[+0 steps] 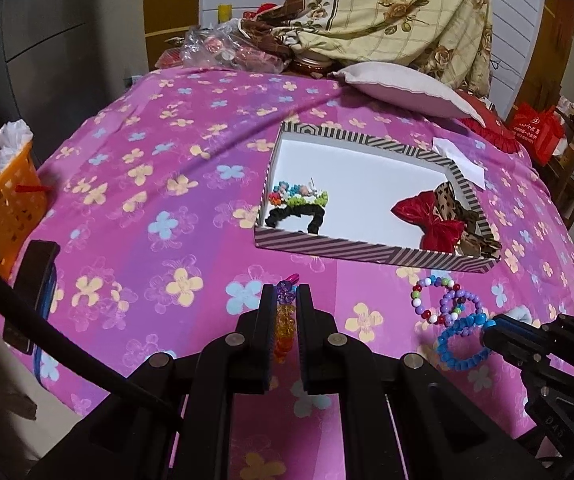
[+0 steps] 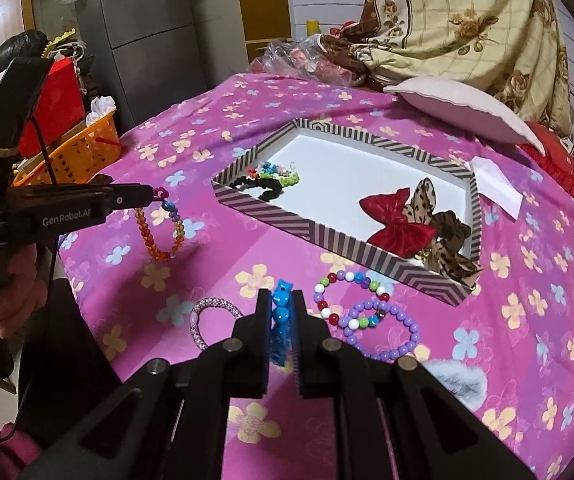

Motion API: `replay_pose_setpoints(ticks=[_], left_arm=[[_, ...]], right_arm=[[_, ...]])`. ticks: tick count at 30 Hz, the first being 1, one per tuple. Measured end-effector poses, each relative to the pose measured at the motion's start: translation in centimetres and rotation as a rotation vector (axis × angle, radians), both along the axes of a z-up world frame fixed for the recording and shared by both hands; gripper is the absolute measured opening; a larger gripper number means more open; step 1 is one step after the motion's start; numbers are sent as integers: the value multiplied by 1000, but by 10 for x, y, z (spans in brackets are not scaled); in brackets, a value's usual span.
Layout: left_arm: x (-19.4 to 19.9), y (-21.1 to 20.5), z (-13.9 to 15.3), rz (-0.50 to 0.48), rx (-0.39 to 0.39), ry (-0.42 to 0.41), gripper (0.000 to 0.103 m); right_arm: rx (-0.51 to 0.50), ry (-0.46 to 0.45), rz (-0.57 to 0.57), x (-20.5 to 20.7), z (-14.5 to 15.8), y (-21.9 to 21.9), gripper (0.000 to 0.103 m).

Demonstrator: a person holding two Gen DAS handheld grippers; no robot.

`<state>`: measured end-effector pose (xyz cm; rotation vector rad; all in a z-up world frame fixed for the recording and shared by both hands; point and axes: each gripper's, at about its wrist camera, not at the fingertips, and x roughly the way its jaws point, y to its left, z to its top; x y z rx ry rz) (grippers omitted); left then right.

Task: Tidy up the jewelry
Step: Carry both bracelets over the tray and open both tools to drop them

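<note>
Each fisheye camera is sitting just behind its own gripper's fingers and looking steeply down across the pink flowered bedspread (image 1: 159,184), the left view from the left, the right view from closer in, both sharing the striped box (image 1: 371,248) (image 2: 367,258) and far pillow (image 1: 403,84) (image 2: 467,108).

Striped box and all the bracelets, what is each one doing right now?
Striped cardboard box: open, holds hair ties and bows.
Rainbow glass-bead bracelet: dangling from left hand-held gripper.
Blue plastic bracelet: pinched in right hand-held gripper.
Purple bead bracelet: lying on bedsheet.
</note>
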<state>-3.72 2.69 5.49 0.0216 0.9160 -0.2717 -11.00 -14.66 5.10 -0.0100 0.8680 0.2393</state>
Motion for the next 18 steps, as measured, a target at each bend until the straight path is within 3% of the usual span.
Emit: replay_pose_setpoints(ticks=[18], left_arm=[[18,-15,24,8,24,-54,27]], right_arm=[[-9,-20,4,21,17,-7,9]])
